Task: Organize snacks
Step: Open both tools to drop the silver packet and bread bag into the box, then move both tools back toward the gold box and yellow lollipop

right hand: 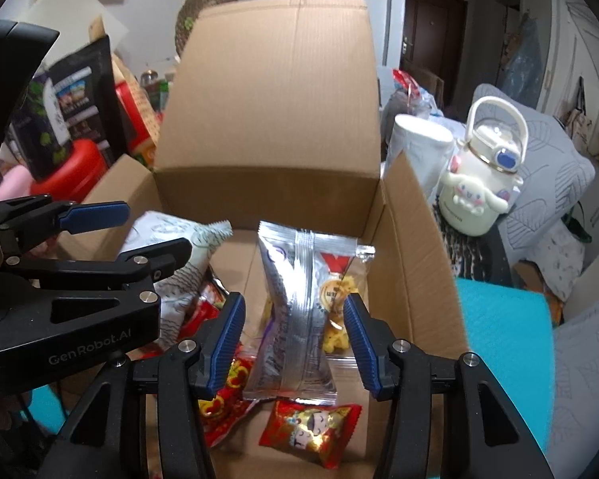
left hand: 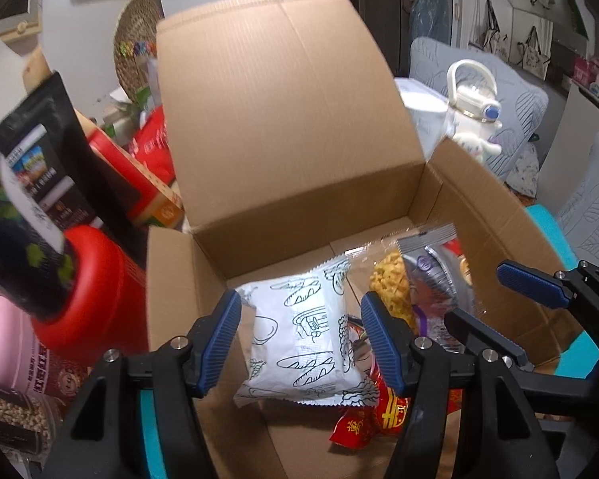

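Note:
An open cardboard box [left hand: 299, 183] holds the snacks. A white packet with line drawings [left hand: 303, 335] lies inside, between the fingers of my open left gripper [left hand: 299, 343], which do not touch it. A silver and clear packet of yellow snack [right hand: 299, 307] lies in the box between the fingers of my open right gripper [right hand: 293, 343]. Red candy packets [right hand: 309, 435] lie on the box floor below it. The right gripper shows in the left wrist view [left hand: 499, 299], the left gripper in the right wrist view [right hand: 139, 231]. The box shows in the right wrist view [right hand: 267, 119].
Left of the box stand a red container [left hand: 96, 291], a black bag [left hand: 48, 159] and red boxes [left hand: 139, 175]. A white character bottle [right hand: 479, 183] and a white cup [right hand: 415, 147] stand right of it. A teal mat [right hand: 503, 343] lies under the box.

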A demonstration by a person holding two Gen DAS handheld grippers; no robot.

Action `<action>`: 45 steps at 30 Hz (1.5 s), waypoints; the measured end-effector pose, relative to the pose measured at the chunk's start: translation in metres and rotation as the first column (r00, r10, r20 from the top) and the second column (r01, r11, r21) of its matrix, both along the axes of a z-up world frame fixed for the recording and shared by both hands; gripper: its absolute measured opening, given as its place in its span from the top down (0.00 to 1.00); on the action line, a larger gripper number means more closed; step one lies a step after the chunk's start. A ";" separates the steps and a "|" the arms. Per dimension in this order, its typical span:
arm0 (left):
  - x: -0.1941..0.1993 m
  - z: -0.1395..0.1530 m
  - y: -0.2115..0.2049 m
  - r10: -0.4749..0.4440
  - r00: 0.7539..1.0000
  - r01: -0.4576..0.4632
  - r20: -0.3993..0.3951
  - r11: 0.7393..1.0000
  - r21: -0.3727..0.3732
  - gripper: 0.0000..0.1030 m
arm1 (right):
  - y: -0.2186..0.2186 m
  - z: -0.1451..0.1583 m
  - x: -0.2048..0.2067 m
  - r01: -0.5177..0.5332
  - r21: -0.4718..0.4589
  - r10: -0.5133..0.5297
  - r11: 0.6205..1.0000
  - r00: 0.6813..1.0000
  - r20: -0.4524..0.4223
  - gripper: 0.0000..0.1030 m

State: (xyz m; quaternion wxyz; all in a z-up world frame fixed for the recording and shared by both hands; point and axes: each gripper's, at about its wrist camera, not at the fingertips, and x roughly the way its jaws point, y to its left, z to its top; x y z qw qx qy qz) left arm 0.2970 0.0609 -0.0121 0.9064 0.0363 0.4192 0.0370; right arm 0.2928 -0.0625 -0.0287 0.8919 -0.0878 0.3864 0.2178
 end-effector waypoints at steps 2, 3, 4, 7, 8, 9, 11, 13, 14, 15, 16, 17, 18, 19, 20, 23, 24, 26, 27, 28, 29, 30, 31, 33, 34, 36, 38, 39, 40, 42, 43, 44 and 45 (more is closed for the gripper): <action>-0.006 0.009 0.000 -0.005 1.000 0.006 0.026 1.000 -0.005 0.40 | -0.002 0.008 -0.004 -0.001 0.014 0.000 1.000 1.000 0.020 0.50; -0.009 0.012 0.000 -0.007 0.999 0.007 0.038 1.000 -0.005 0.40 | -0.003 0.011 -0.006 -0.001 0.017 0.000 1.000 1.000 0.030 0.50; -0.012 0.016 0.001 -0.008 0.999 0.008 0.049 1.000 -0.006 0.40 | -0.004 0.016 -0.009 -0.001 0.022 0.001 1.000 0.999 0.042 0.50; -0.022 0.029 0.002 -0.014 0.996 0.017 0.089 0.999 -0.027 0.40 | -0.008 0.028 -0.016 -0.004 0.040 0.001 0.999 0.997 0.076 0.50; -0.027 0.035 0.002 -0.021 0.995 0.024 0.102 0.999 -0.035 0.40 | -0.009 0.032 -0.020 -0.004 0.044 0.000 0.999 0.996 0.089 0.50; -0.031 0.039 0.002 -0.023 0.993 0.028 0.116 0.999 -0.035 0.40 | -0.010 0.037 -0.023 -0.004 0.048 -0.001 0.999 0.995 0.103 0.50; -0.040 0.049 0.000 -0.030 0.989 0.033 0.147 0.999 -0.019 0.40 | -0.012 0.046 -0.032 -0.009 0.060 0.001 0.998 0.991 0.136 0.50; -0.051 0.059 -0.002 -0.040 0.984 0.042 0.175 0.999 -0.008 0.40 | -0.015 0.057 -0.040 -0.017 0.072 0.004 0.997 0.986 0.168 0.48; -0.055 0.064 -0.004 -0.044 0.981 0.047 0.190 0.999 -0.008 0.40 | -0.017 0.062 -0.046 -0.020 0.077 0.006 0.997 0.983 0.186 0.47; -0.060 0.068 -0.004 -0.049 0.978 0.052 0.203 0.999 -0.011 0.40 | -0.018 0.066 -0.049 -0.022 0.078 0.006 0.997 0.980 0.198 0.46; -0.065 0.071 -0.004 -0.053 0.975 0.057 0.214 0.998 -0.014 0.40 | -0.019 0.072 -0.056 -0.029 0.083 0.010 0.996 0.976 0.219 0.46; -0.072 0.075 -0.005 -0.056 0.972 0.061 0.228 0.998 -0.015 0.40 | -0.021 0.077 -0.061 -0.035 0.088 0.014 0.995 0.972 0.235 0.46; -0.077 0.078 -0.005 -0.056 0.971 0.061 0.233 0.998 -0.014 0.40 | -0.022 0.082 -0.066 -0.038 0.094 0.013 0.995 0.968 0.250 0.46; -0.080 0.080 -0.005 -0.054 0.970 0.058 0.236 0.998 -0.011 0.40 | -0.023 0.086 -0.070 -0.040 0.099 0.013 0.994 0.965 0.262 0.46; -0.086 0.082 -0.005 -0.053 0.969 0.057 0.241 0.998 -0.010 0.40 | -0.024 0.090 -0.075 -0.045 0.106 0.014 0.993 0.961 0.275 0.46; -0.100 0.088 -0.007 -0.058 0.965 0.062 0.257 0.998 -0.007 0.40 | -0.029 0.101 -0.091 -0.062 0.120 0.023 0.991 0.953 0.302 0.46; -0.103 0.089 -0.008 -0.062 0.963 0.066 0.262 0.998 -0.005 0.40 | -0.031 0.103 -0.096 -0.061 0.119 0.022 0.991 0.951 0.310 0.46; -0.113 0.090 -0.012 -0.083 0.961 0.089 0.264 0.996 -0.011 0.40 | -0.033 0.106 -0.105 -0.059 0.113 0.020 0.992 0.948 0.317 0.46; -0.117 0.090 -0.013 -0.093 0.961 0.100 0.260 0.995 -0.016 0.40 | -0.035 0.106 -0.109 -0.057 0.112 0.018 0.992 0.948 0.318 0.46; -0.121 0.089 -0.015 -0.103 0.961 0.111 0.255 0.994 -0.019 0.40 | -0.037 0.106 -0.116 -0.054 0.105 0.018 0.993 0.948 0.317 0.46; -0.126 0.088 -0.017 -0.113 0.962 0.122 0.250 0.992 -0.019 0.40 | -0.040 0.106 -0.119 -0.052 0.101 0.017 0.993 0.948 0.317 0.46; -0.130 0.087 -0.019 -0.122 0.962 0.131 0.246 0.991 -0.019 0.40 | -0.042 0.106 -0.125 -0.047 0.099 0.014 0.994 0.948 0.318 0.46; -0.134 0.087 -0.021 -0.128 0.961 0.137 0.243 0.990 -0.020 0.40 | -0.045 0.106 -0.131 -0.038 0.096 0.006 0.995 0.948 0.317 0.46; -0.145 0.084 -0.026 -0.147 0.962 0.157 0.232 0.987 -0.022 0.40 | -0.050 0.105 -0.140 -0.026 0.099 -0.007 0.995 0.949 0.316 0.46; -0.147 0.083 -0.027 -0.152 0.962 0.161 0.225 0.987 -0.022 0.40 | -0.055 0.104 -0.146 -0.019 0.104 -0.015 0.994 0.950 0.310 0.46; -0.156 0.079 -0.032 -0.156 0.966 0.163 0.204 0.987 -0.016 0.40 | -0.061 0.103 -0.155 -0.007 0.112 -0.027 0.994 0.953 0.300 0.46; -0.164 0.077 -0.035 -0.162 0.967 0.168 0.196 0.986 -0.016 0.40 | -0.067 0.101 -0.163 0.006 0.107 -0.038 0.994 0.954 0.296 0.46; -0.168 0.075 -0.037 -0.164 0.968 0.171 0.192 0.985 -0.020 0.40 | -0.069 0.100 -0.166 0.014 0.105 -0.045 0.994 0.955 0.295 0.46; -0.173 0.073 -0.039 -0.166 0.968 0.174 0.186 0.984 -0.027 0.40 | -0.073 0.098 -0.171 0.024 0.107 -0.054 0.994 0.956 0.289 0.46; -0.179 0.068 -0.041 -0.171 0.970 0.181 0.174 0.983 -0.040 0.40 | -0.079 0.094 -0.177 0.033 0.113 -0.064 0.993 0.958 0.278 0.46; -0.182 0.065 -0.043 -0.173 0.971 0.182 0.166 0.982 -0.042 0.40 | -0.083 0.091 -0.182 0.039 0.119 -0.070 0.992 0.961 0.268 0.46; -0.185 0.061 -0.047 -0.179 0.973 0.187 0.149 0.981 -0.043 0.40 | -0.085 0.088 -0.185 0.043 0.122 -0.074 0.992 0.962 0.262 0.46; -0.188 0.057 -0.049 -0.187 0.973 0.194 0.139 0.980 -0.045 0.40 | -0.088 0.086 -0.187 0.049 0.125 -0.080 0.991 0.964 0.254 0.46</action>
